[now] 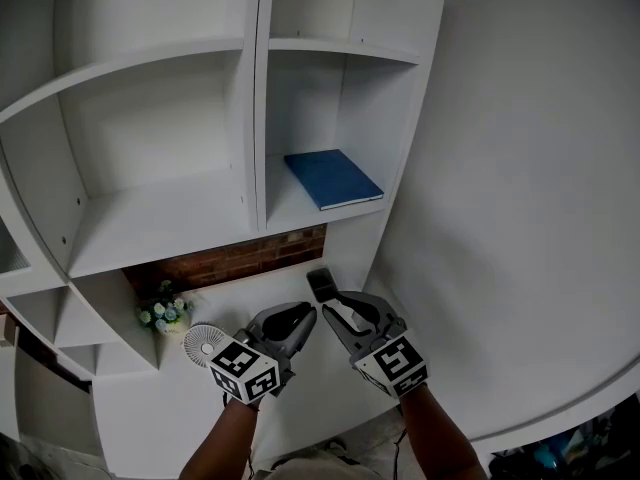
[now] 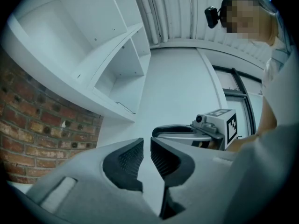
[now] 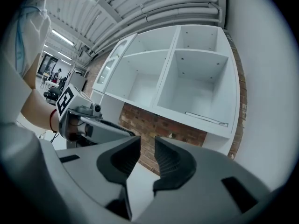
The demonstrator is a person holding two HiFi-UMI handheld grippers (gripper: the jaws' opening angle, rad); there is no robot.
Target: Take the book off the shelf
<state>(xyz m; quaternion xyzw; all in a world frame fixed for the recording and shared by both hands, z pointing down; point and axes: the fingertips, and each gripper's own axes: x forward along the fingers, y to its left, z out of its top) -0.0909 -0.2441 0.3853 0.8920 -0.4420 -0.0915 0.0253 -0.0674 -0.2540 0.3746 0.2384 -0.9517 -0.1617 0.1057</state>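
A blue book [image 1: 333, 178] lies flat on the lower right compartment of the white shelf unit [image 1: 255, 118]. In the right gripper view only the book's thin edge [image 3: 206, 118] shows on that shelf. Both grippers hang low in front of the unit, well below the book. My left gripper [image 1: 303, 315] is shut, its ribbed pads [image 2: 126, 158] nearly meeting with nothing between them. My right gripper [image 1: 335, 293] is beside it, open and empty, pointing up towards the shelf. Each gripper sees the other: the right gripper [image 2: 187, 129] and the left gripper [image 3: 93, 125].
A strip of red brick wall [image 1: 240, 260] runs under the shelf compartments. A small pot of flowers [image 1: 165, 313] and a round white disc [image 1: 205, 343] stand at the lower left. A plain white wall [image 1: 520, 218] lies to the right. The left compartments hold nothing.
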